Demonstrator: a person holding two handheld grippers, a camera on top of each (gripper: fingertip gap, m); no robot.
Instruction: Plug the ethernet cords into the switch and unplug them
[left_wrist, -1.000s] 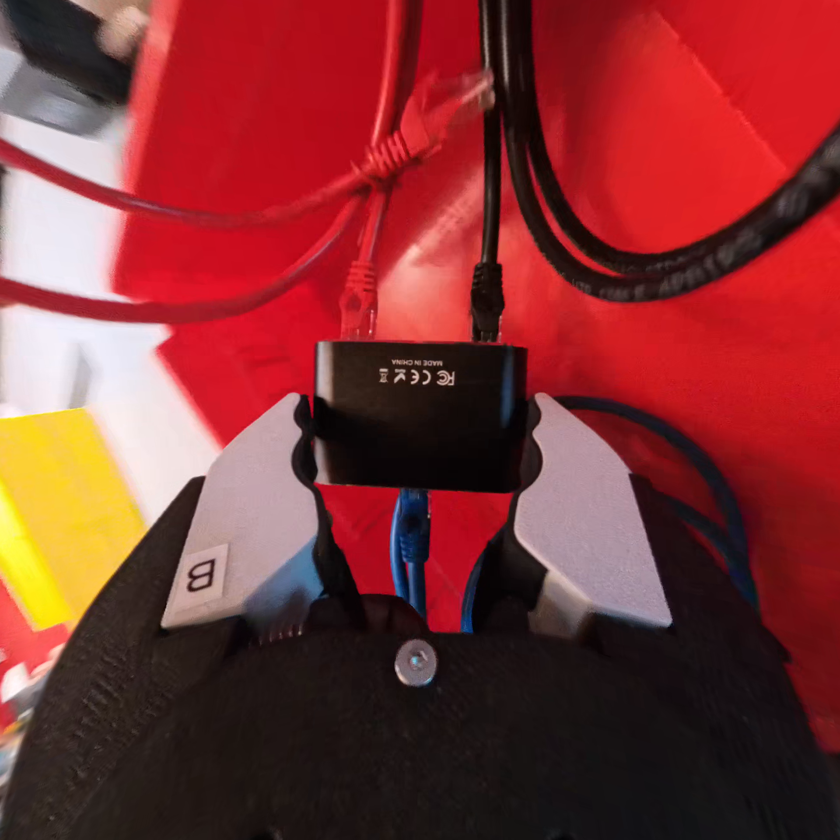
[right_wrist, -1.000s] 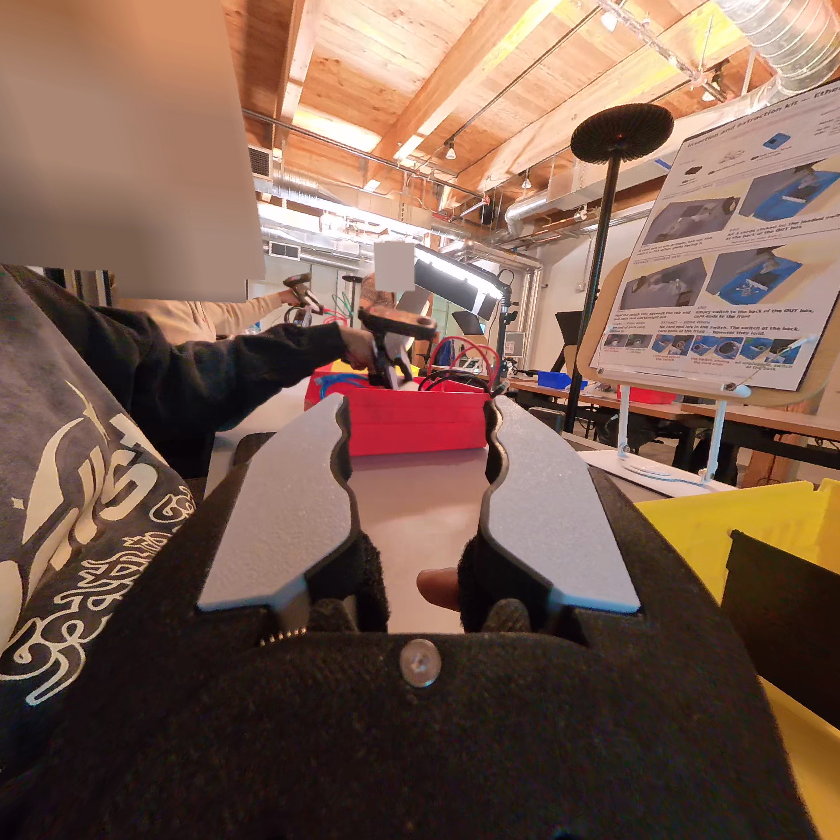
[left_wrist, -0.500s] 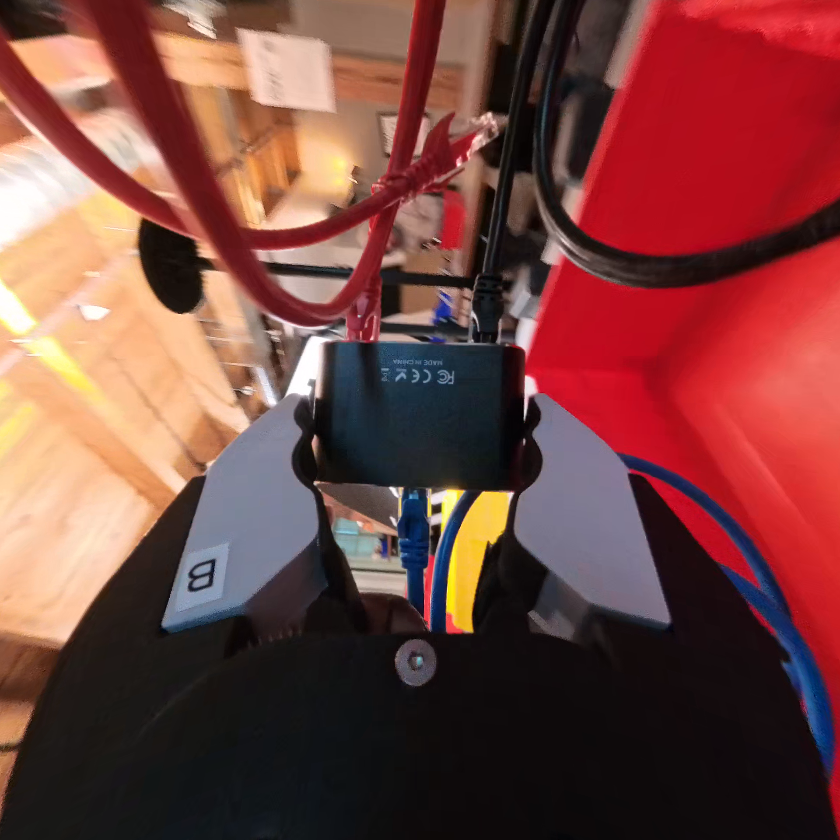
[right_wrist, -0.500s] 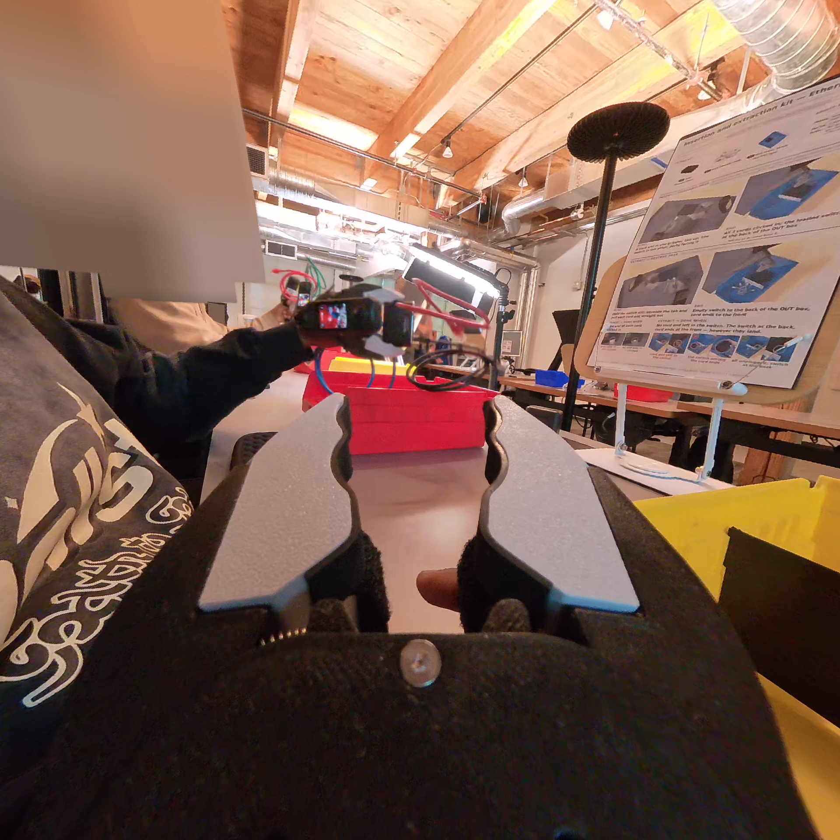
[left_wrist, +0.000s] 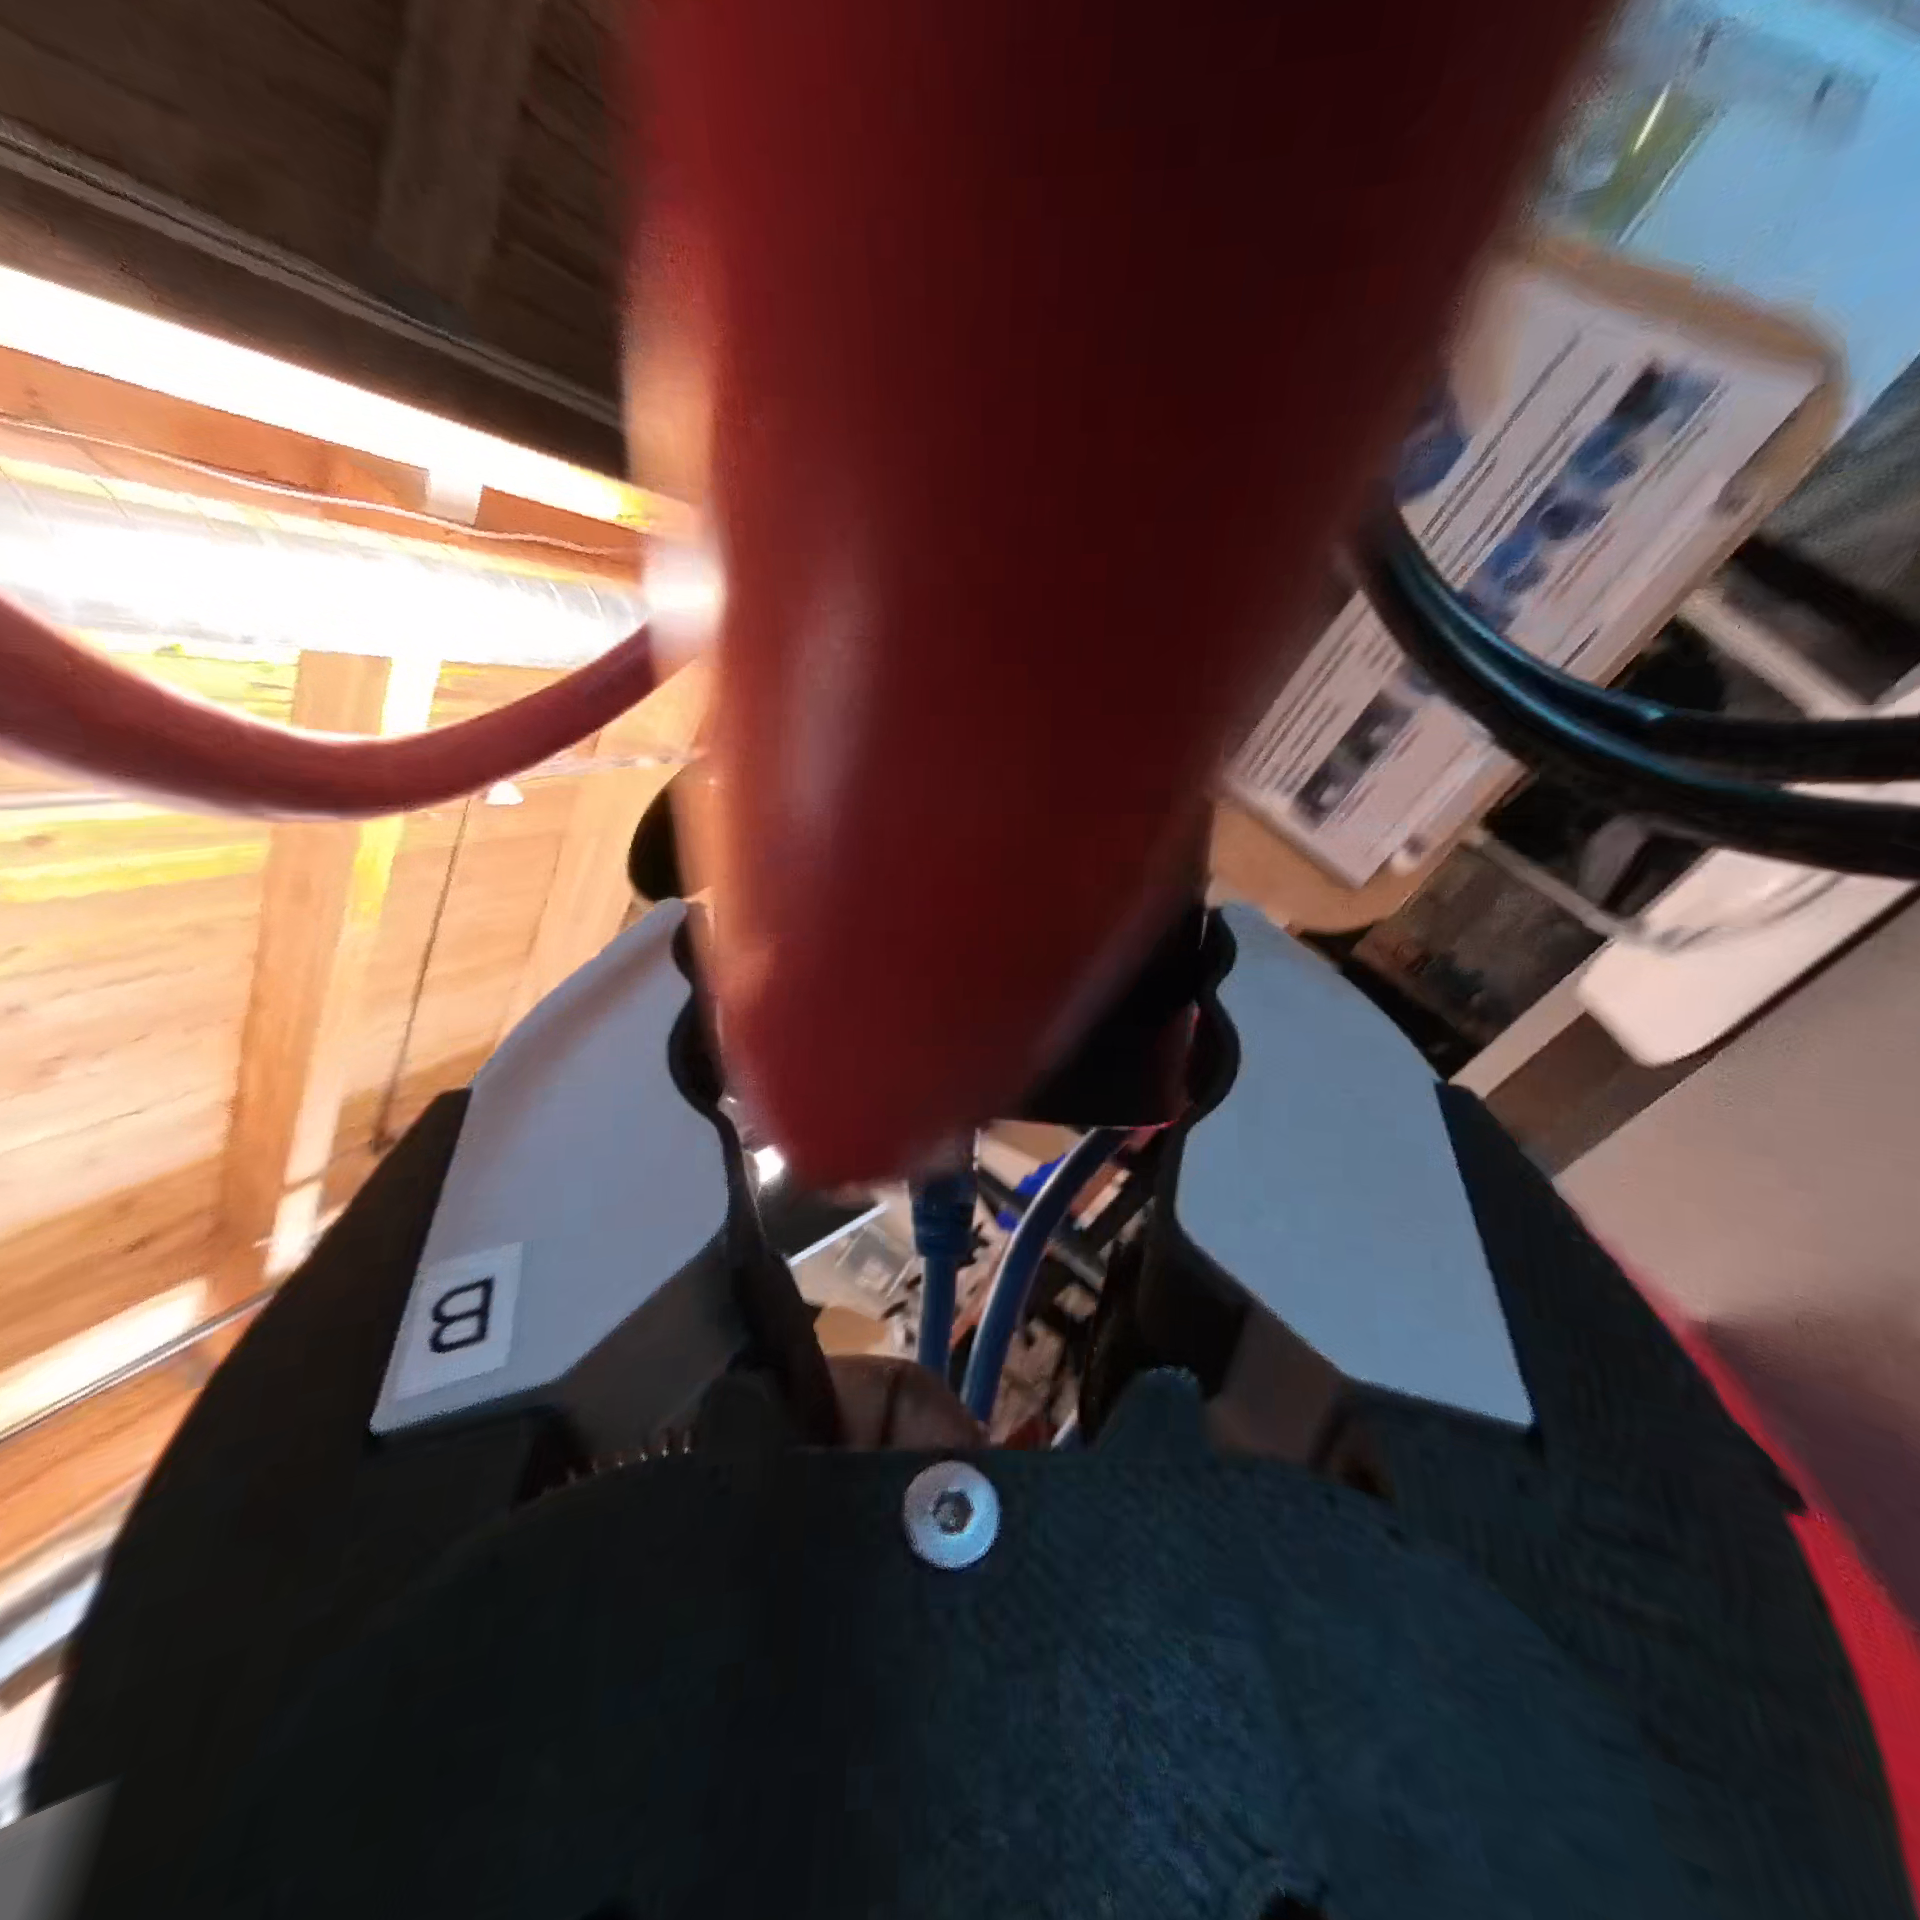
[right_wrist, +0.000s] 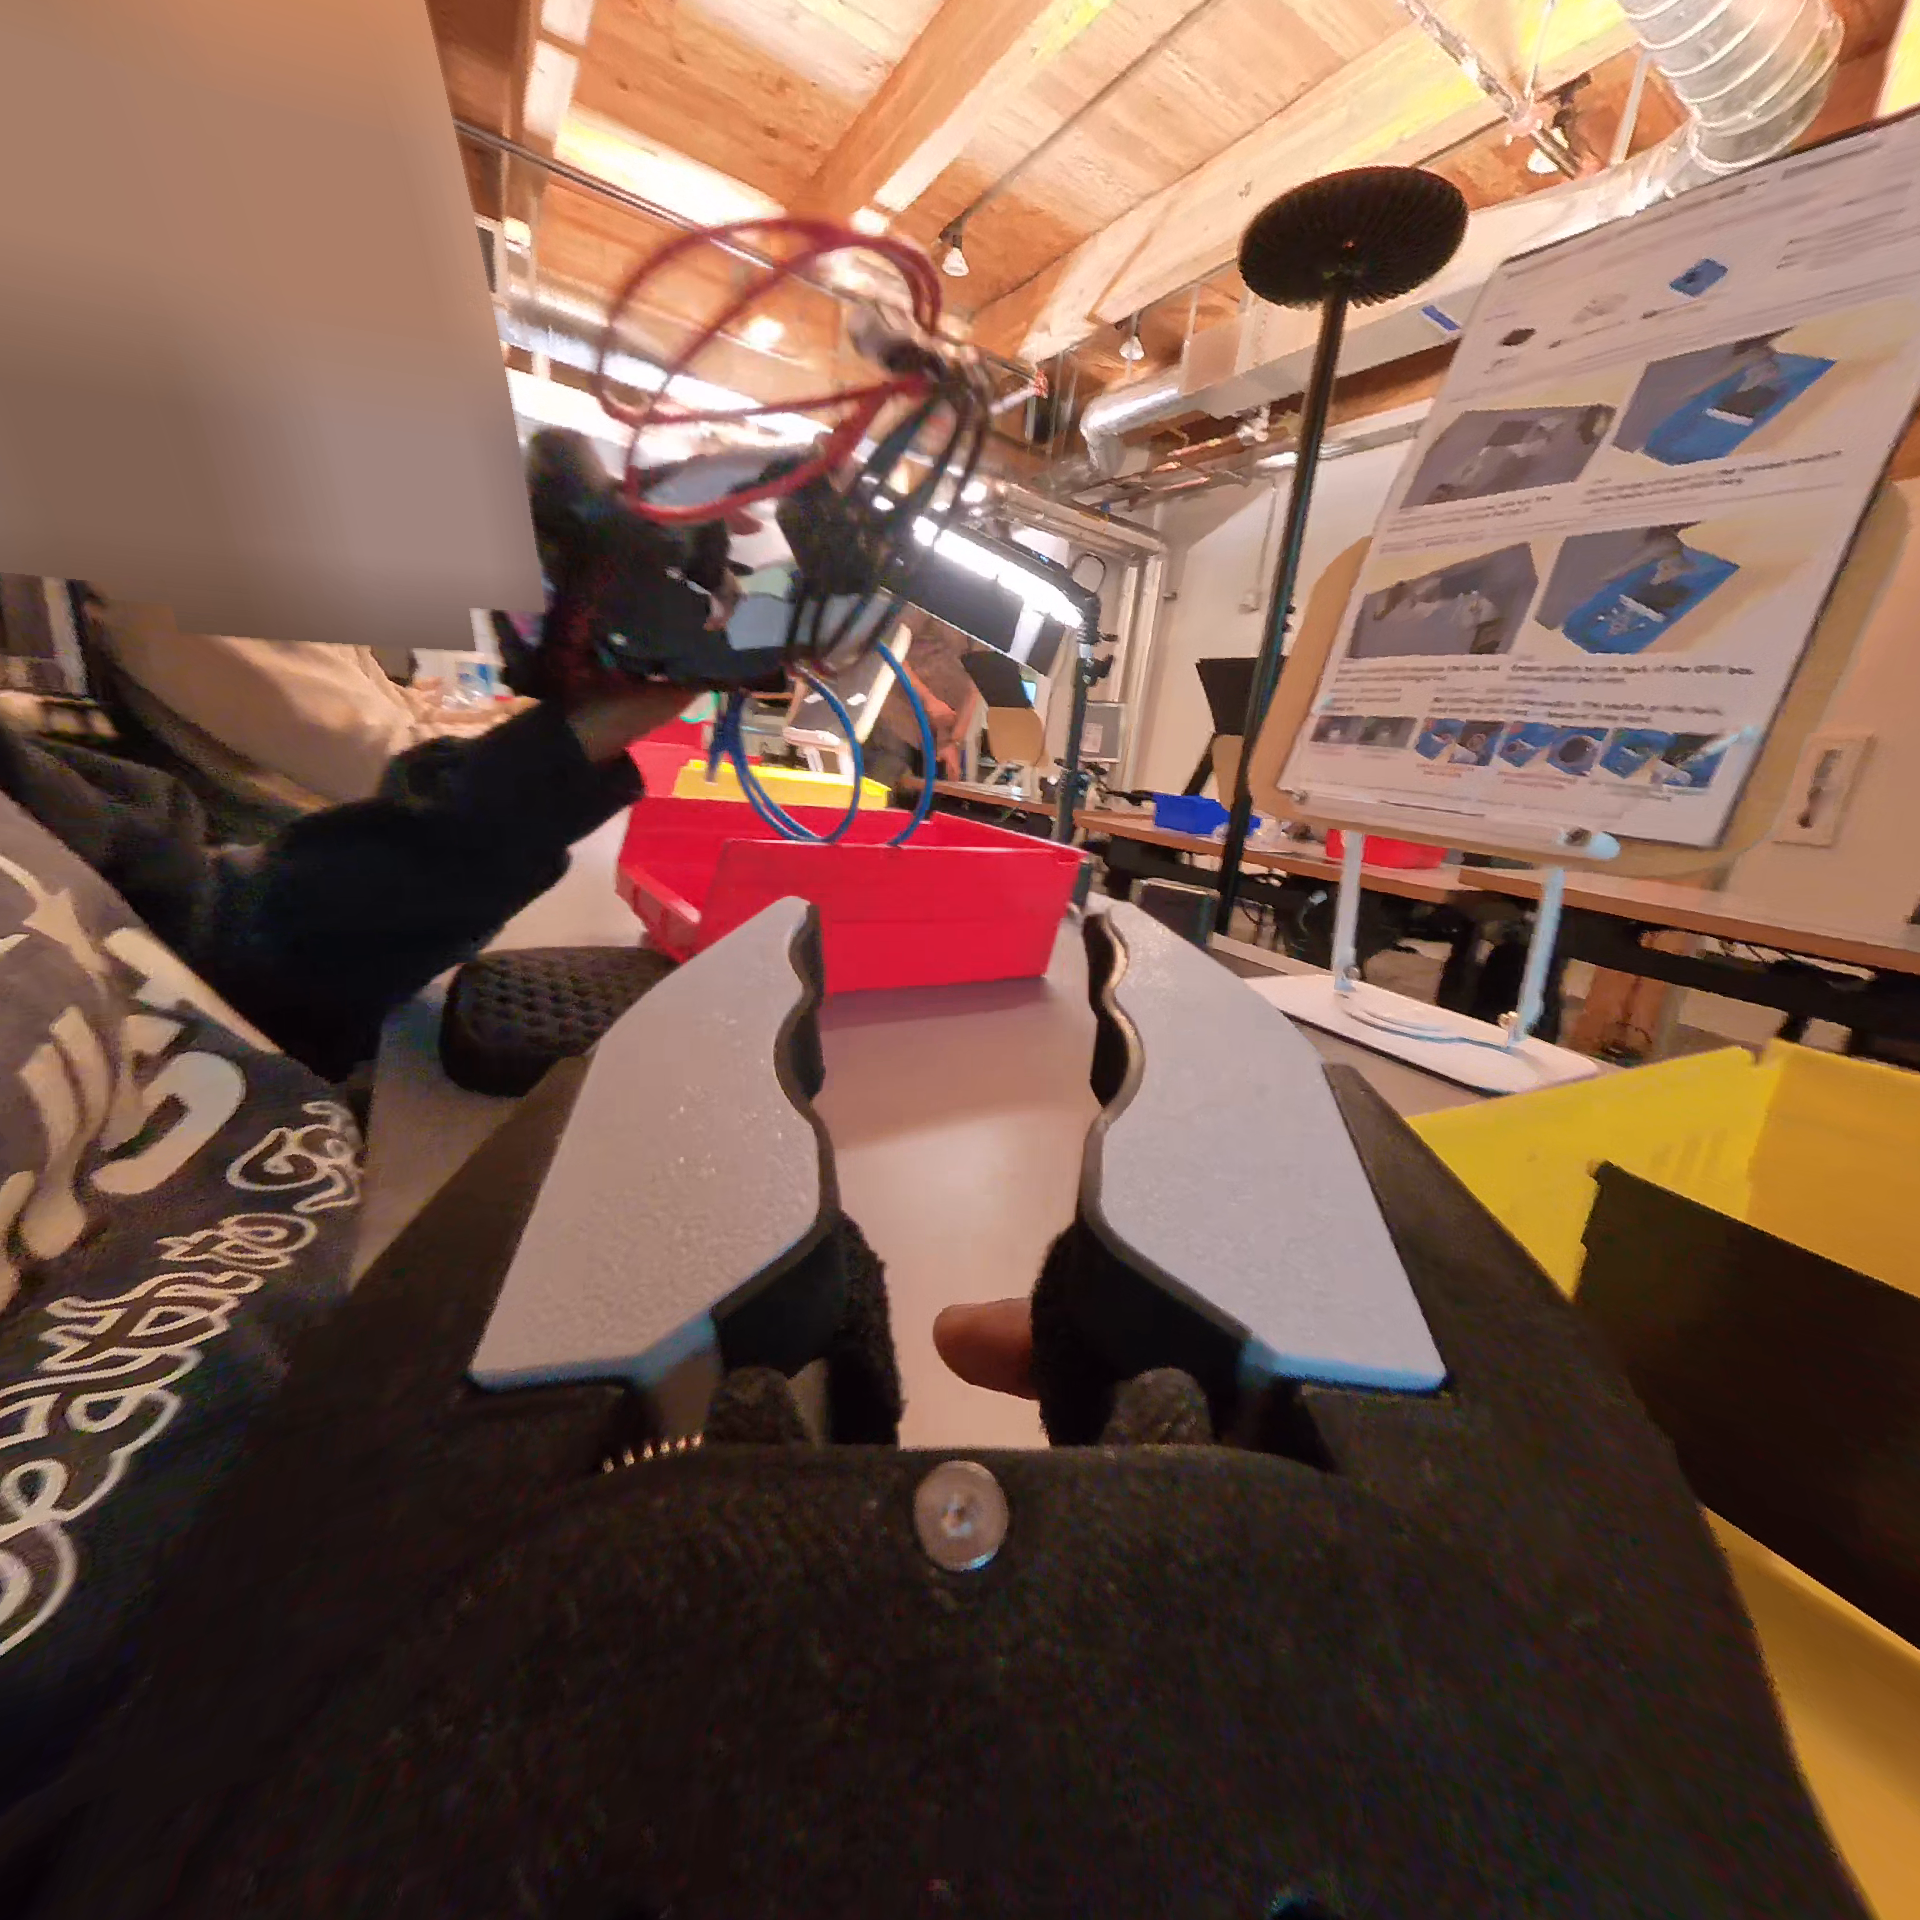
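My left gripper (left_wrist: 951, 935) is shut on the black switch (left_wrist: 1122, 1049). A blurred red cord (left_wrist: 987, 520) close to the lens hides most of the switch. A blue cord (left_wrist: 940, 1216) is plugged into the side of the switch that faces me. Black cords (left_wrist: 1558, 717) loop off to the right. In the right wrist view the left gripper (right_wrist: 675, 623) holds the switch (right_wrist: 836, 535) in the air, with red cords (right_wrist: 727, 343) looping above it and blue cords (right_wrist: 821, 769) hanging to the red bin (right_wrist: 862, 904). My right gripper (right_wrist: 951, 956) is open and empty, low over the grey table (right_wrist: 935, 1143).
A yellow bin (right_wrist: 1662, 1195) with a black insert stands at the right. An instruction board on a white stand (right_wrist: 1662, 520) and a black pole with a round head (right_wrist: 1351, 229) stand behind the table. A person's dark sleeve (right_wrist: 416, 862) reaches in from the left. The grippers' ends are close to 35 cm from one another.
My left gripper has lifted the switch and its cords higher above the red bin and tilted upward. A red cord has swung in front of its lens. The right gripper has stayed put.
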